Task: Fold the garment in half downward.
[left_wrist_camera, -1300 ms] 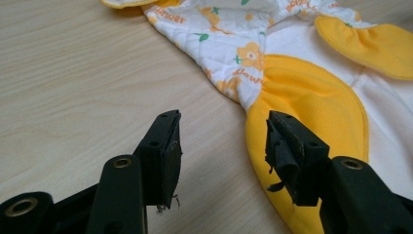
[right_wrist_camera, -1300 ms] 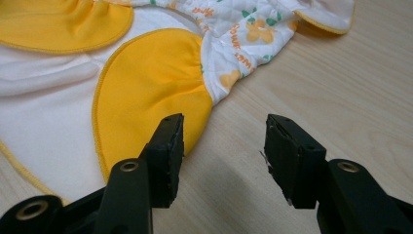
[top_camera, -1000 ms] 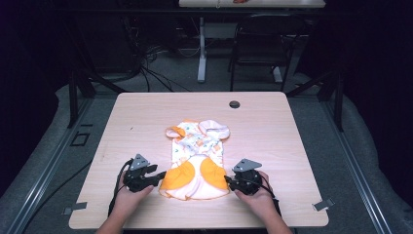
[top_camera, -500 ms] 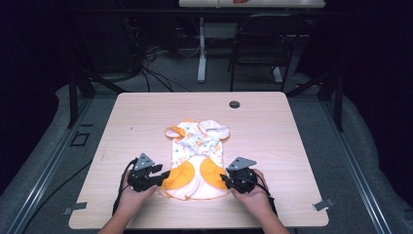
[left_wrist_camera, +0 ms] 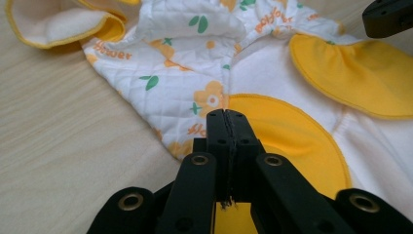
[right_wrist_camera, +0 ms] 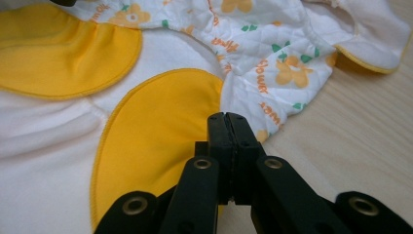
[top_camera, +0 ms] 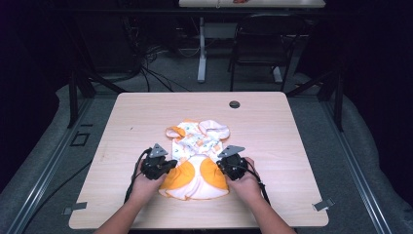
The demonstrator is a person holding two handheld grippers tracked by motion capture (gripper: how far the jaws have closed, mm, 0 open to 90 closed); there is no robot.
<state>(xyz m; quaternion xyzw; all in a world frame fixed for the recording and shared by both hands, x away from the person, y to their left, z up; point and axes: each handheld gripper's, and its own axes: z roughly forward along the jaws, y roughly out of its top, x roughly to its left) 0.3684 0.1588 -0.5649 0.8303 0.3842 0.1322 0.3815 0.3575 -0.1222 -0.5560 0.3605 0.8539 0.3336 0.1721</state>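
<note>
A small quilted garment (top_camera: pixel 197 146), white with a flower print and orange-yellow patches, lies flat on the wooden table (top_camera: pixel 292 146). My left gripper (top_camera: pixel 170 165) rests at its left edge and my right gripper (top_camera: pixel 221 165) at its right edge, each held in a hand. Both have just been closing. In the left gripper view the jaws (left_wrist_camera: pixel 226 117) stand pressed together over a yellow patch (left_wrist_camera: pixel 292 141). In the right gripper view the jaws (right_wrist_camera: pixel 227 119) are likewise together over a yellow patch (right_wrist_camera: pixel 156 131). I see no cloth bunched between either pair.
A dark round grommet (top_camera: pixel 234 104) sits near the table's far edge. Behind the table stand a chair (top_camera: pixel 258 44) and a table leg (top_camera: pixel 201 53), with cables on the floor. Bare wood surrounds the garment on all sides.
Both hands have slid inward onto the garment's lower edges. Both pairs of jaws, wide apart a second ago, have come together.
</note>
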